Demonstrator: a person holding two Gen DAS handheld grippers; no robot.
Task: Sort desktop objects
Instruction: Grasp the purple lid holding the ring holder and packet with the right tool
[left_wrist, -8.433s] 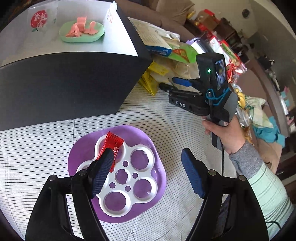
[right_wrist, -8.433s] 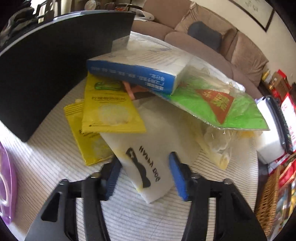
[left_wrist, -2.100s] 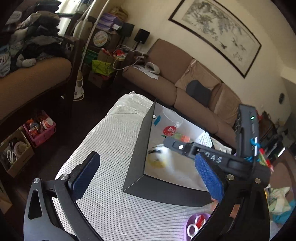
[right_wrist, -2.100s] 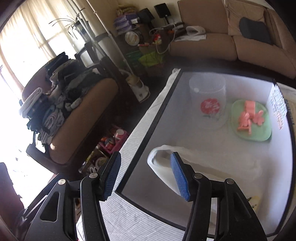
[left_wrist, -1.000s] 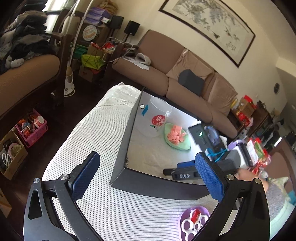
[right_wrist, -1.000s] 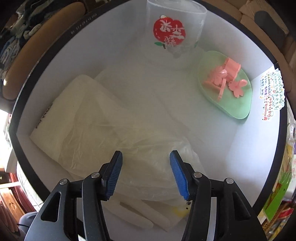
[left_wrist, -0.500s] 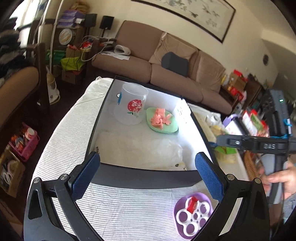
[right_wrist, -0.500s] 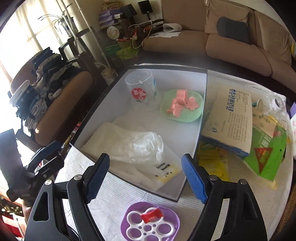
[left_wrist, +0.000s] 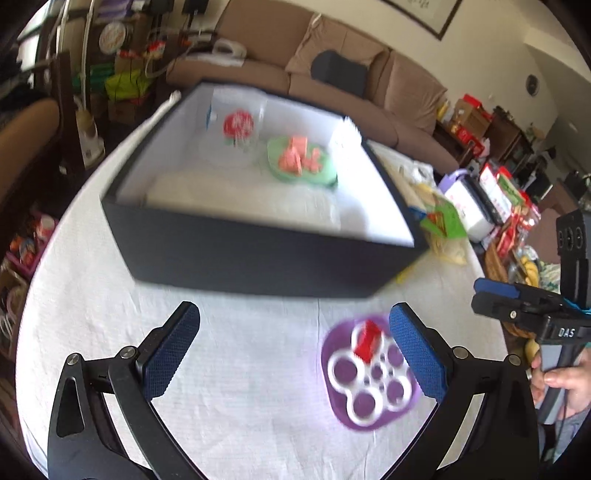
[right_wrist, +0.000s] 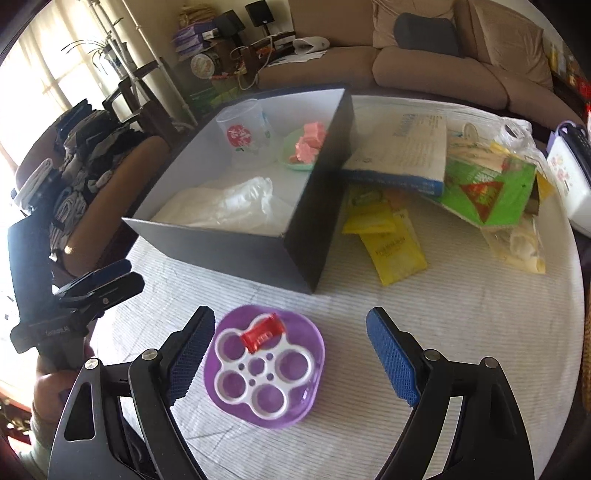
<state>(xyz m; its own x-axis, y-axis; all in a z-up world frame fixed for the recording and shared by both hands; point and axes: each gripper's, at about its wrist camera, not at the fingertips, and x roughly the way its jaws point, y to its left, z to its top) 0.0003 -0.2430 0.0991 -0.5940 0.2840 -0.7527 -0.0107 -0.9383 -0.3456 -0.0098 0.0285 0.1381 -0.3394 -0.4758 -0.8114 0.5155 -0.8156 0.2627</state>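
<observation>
A purple dish (right_wrist: 314, 354) with a white holed insert lies on the striped cloth, with a red wrapped candy (right_wrist: 263, 334) in it. My right gripper (right_wrist: 291, 321) hovers above it, its jaws opening, nothing gripped. My left gripper (left_wrist: 293, 321) is open and empty, with the dish (left_wrist: 332, 373) by its right finger. Behind stands a black box (right_wrist: 229, 247) holding a white plastic bag (right_wrist: 236, 203), a printed cup (right_wrist: 240, 133) and a green dish of pink pieces (right_wrist: 306, 147).
Right of the box lie yellow packets (right_wrist: 391, 236), a blue-and-white carton (right_wrist: 402, 155) and a green packet (right_wrist: 484, 184). A white and lilac container (right_wrist: 569, 177) sits at the table's far right edge. A sofa runs behind the table.
My right gripper has pulled back out of the box, leaving the white bag inside, and its jaws have widened. Both views have swung down toward the purple dish.
</observation>
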